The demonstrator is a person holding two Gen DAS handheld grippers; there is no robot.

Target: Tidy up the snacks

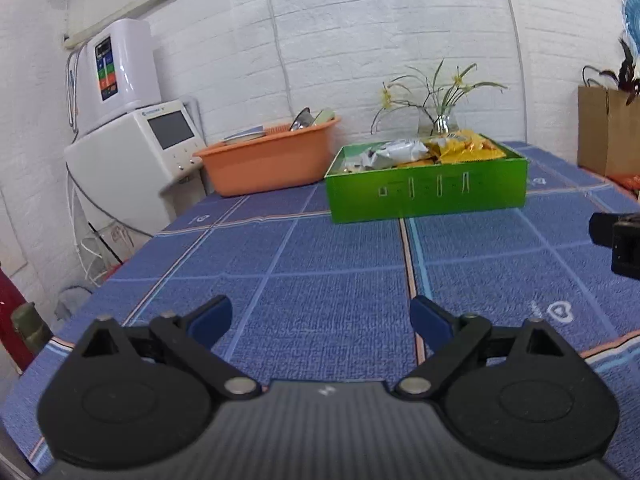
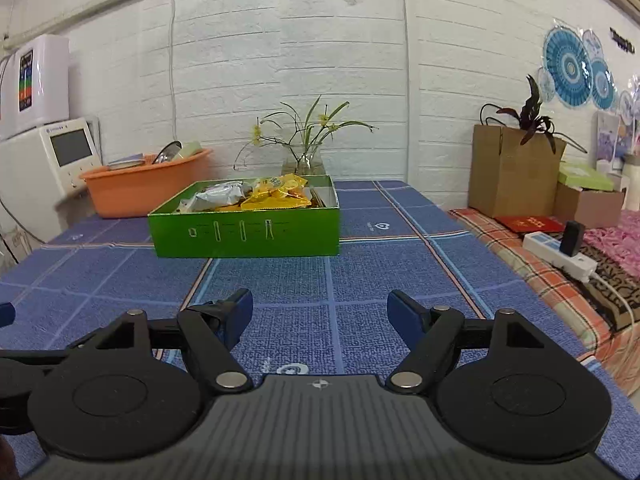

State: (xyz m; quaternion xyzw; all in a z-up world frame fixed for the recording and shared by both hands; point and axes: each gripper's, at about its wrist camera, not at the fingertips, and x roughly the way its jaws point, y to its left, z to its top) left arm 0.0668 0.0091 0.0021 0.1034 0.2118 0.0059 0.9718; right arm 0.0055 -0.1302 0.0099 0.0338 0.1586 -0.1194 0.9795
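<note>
blue checked tablecloth (image 2: 360, 280) with pale and orange lines; bright green box (image 2: 244, 236) holding yellow snack packets (image 2: 276, 196) and a silver packet (image 2: 218, 196); orange basin (image 2: 140, 192); white brick wall (image 2: 300, 60); blue paper fans (image 2: 576, 68).

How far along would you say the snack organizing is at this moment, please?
Done, it seems: yellow snack packets and a silver foil packet already lie inside the open green cardboard box. In hand: nothing; the left hand-held gripper and right hand-held gripper are both open and empty above the blue checked tablecloth. Left: no loose snacks show on the cloth, so little seems to remain.
</note>
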